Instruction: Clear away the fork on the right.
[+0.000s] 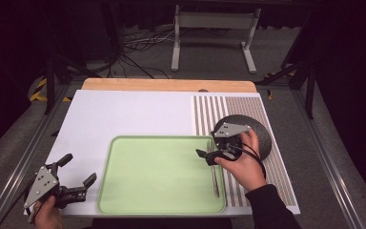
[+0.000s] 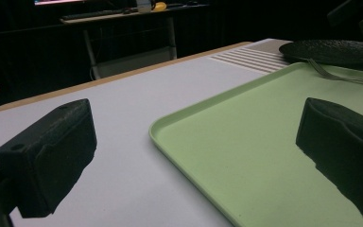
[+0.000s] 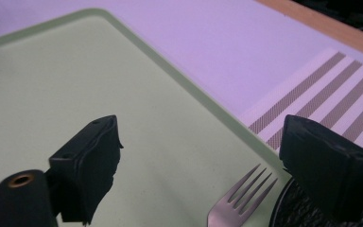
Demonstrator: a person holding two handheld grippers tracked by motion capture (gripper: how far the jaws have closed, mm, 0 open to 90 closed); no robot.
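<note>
Hovering over the tray's [image 1: 124,191] right edge, right gripper [image 1: 213,155] spread above the fork [image 1: 215,179]; left gripper [image 1: 76,183] spread, idle at the table's near-left corner. We judge a shallow pinch could skid the fork off toward the dark plate [image 1: 262,133].

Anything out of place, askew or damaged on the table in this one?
Nothing stands out. The fork lies flat along the right edge of the green tray, the dark plate sits on the striped mat, and both grippers are open.
</note>
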